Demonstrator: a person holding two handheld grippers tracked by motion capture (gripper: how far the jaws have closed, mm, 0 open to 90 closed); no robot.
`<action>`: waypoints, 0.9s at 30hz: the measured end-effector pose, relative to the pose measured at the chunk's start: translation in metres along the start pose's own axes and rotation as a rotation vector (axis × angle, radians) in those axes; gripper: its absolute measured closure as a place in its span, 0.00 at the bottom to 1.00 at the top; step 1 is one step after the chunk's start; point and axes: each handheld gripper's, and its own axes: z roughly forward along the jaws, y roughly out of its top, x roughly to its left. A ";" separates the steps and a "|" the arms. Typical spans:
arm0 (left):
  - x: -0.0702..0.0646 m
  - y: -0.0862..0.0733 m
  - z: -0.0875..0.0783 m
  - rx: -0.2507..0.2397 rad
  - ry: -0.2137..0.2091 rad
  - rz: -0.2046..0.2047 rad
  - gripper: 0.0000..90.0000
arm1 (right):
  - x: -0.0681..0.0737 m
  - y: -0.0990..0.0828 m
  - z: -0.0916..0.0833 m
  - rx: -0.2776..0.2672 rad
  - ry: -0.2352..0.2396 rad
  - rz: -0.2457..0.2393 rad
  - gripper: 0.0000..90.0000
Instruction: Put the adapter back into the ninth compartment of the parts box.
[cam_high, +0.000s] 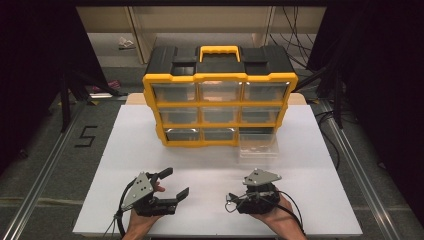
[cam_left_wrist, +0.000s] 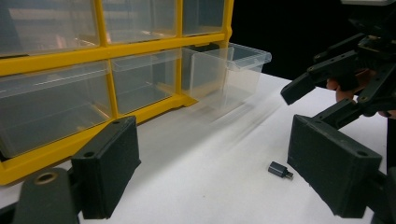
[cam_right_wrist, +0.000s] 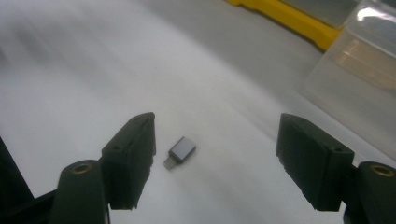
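A small grey USB adapter (cam_right_wrist: 181, 150) lies flat on the white tabletop (cam_high: 135, 150). My right gripper (cam_right_wrist: 222, 158) hovers over it with the jaws wide apart; the adapter sits between them, nearer the left jaw, and neither pad touches it. In the high view this right gripper (cam_high: 234, 199) is at the front right, pointing left. My left gripper (cam_high: 176, 182) stands open at the front left with nothing in it. In the left gripper view the adapter (cam_left_wrist: 280, 170) lies just inside the right-hand jaw of my left gripper (cam_left_wrist: 219, 172), with the right gripper (cam_left_wrist: 310, 100) behind it.
A yellow and black organizer (cam_high: 220, 77) with clear drawers stands at the middle of the table. Its bottom right drawer (cam_high: 257, 145) is pulled out toward me and looks empty. Metal rails run along both sides of the white board.
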 end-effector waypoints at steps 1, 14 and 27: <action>0.000 0.000 0.000 -0.002 -0.002 0.001 0.18 | 0.000 0.001 0.002 0.010 0.003 -0.001 0.33; -0.001 0.000 -0.002 -0.002 0.001 0.011 0.18 | 0.004 0.011 0.029 0.136 0.026 -0.025 0.36; -0.001 0.000 -0.003 -0.008 0.005 0.010 0.19 | 0.003 0.012 0.050 0.226 0.030 -0.058 0.37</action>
